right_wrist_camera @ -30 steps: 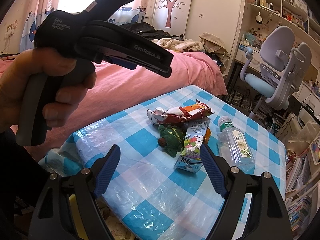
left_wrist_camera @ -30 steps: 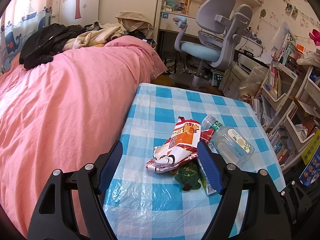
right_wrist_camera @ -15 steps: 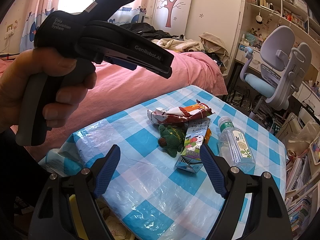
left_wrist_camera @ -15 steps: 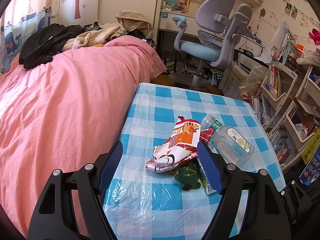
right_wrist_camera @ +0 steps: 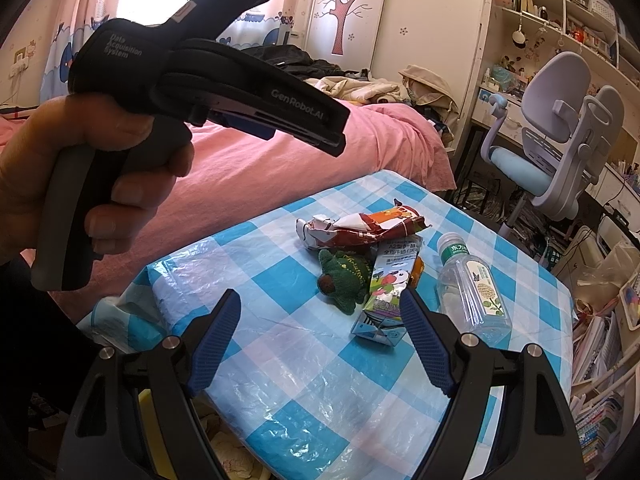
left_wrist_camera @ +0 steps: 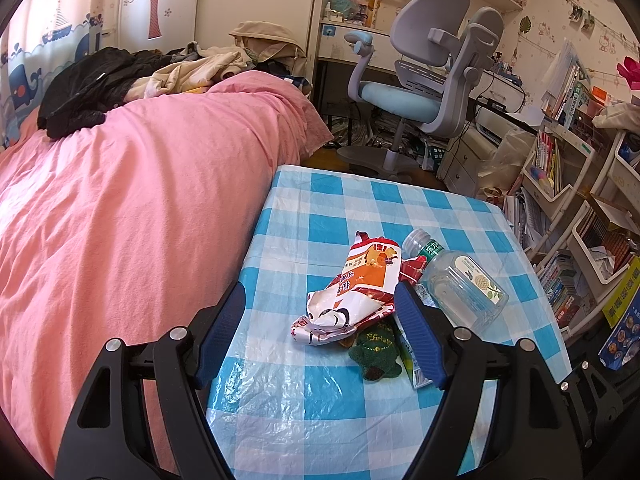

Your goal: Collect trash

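Observation:
On the blue-checked table (left_wrist_camera: 320, 208) (right_wrist_camera: 304, 364) lie a crumpled red and white snack wrapper (left_wrist_camera: 352, 292) (right_wrist_camera: 360, 228), a flattened drink carton (right_wrist_camera: 388, 292) (left_wrist_camera: 412, 360), a clear plastic bottle (left_wrist_camera: 460, 284) (right_wrist_camera: 472, 288) and a small green plush toy (left_wrist_camera: 376, 348) (right_wrist_camera: 344, 276). My left gripper (left_wrist_camera: 320, 312) is open and empty, hovering above the wrapper. My right gripper (right_wrist_camera: 320, 312) is open and empty, short of the pile. The left gripper's body (right_wrist_camera: 208, 84), held in a hand, fills the upper left of the right wrist view.
A bed with a pink cover (left_wrist_camera: 132, 200) runs along the table's left side, with clothes (left_wrist_camera: 100, 80) piled on it. A grey and blue desk chair (left_wrist_camera: 432, 76) stands beyond the table. Bookshelves (left_wrist_camera: 580, 208) line the right.

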The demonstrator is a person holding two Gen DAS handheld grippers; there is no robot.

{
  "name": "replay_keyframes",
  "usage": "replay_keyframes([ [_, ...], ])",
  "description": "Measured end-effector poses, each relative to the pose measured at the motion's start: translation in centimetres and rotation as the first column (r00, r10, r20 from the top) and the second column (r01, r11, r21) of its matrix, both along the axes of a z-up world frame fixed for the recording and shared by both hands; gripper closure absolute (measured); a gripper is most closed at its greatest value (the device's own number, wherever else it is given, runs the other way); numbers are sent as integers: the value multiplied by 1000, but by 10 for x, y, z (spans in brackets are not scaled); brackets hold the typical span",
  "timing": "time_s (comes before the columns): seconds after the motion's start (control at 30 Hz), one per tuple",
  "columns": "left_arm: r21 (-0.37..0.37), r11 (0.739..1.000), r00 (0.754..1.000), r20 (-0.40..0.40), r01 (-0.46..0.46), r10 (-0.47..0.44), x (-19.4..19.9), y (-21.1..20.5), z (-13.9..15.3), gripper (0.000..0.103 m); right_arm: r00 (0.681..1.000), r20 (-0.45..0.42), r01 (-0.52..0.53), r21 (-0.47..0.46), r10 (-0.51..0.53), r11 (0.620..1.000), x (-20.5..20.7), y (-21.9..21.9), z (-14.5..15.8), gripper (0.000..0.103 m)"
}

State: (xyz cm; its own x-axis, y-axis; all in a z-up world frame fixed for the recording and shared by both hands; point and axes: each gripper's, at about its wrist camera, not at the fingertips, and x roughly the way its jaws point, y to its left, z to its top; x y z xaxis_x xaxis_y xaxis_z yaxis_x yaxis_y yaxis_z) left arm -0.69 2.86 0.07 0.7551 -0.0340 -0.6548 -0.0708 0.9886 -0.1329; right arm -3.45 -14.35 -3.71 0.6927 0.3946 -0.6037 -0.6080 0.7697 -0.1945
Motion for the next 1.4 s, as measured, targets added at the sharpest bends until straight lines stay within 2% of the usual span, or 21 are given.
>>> replay_keyframes([
  [1.4, 2, 1000, 1000, -2, 7, -7, -5, -3, -1, 30, 1000, -4, -7, -13, 7, 1000, -7, 4, -4, 25],
])
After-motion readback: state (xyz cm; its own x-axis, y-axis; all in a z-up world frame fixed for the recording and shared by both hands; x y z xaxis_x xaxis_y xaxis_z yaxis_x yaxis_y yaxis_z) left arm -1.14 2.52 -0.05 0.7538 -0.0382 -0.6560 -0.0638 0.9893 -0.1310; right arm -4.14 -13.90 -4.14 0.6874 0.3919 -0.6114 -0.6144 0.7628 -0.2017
